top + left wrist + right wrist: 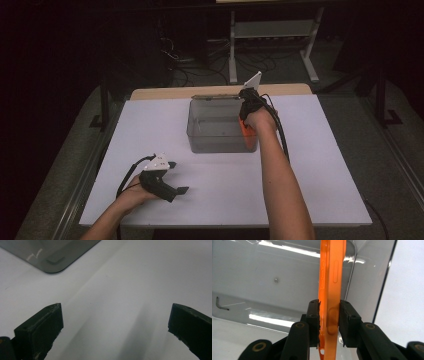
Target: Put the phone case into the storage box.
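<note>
The orange phone case (331,290) is standing on edge between the jaws of the right gripper (329,320), its long axis running straight away from the gripper and down into the clear plastic bin (215,131), close to the bin's right-hand wall. In the right gripper view the two black pads are sitting against the case's thin sides, one on each side near its lower end; a sliver of gap seems to be showing on the right pad, so the pinch is looking light, and I am judging it as a hold that is just about to let go rather than a firm clamp. In the high view the right hand is reaching over the bin's near right corner, with the orange of the case showing through the wall just below the hand. The bin itself is sitting at the far middle of the white table (320,165), so the case is lying directly beyond and below the right gripper, inside the bin's walls rather than outside them. The left gripper (172,176) is resting well apart, low at the near left of the table, its jaws spread wide with nothing between them; a corner of the bin is showing ahead of it in the left gripper view. The right hand is plainly the nearer one, and the coming move is turning on the case dropping along its own long axis to the bin's floor without catching the right wall.
</note>
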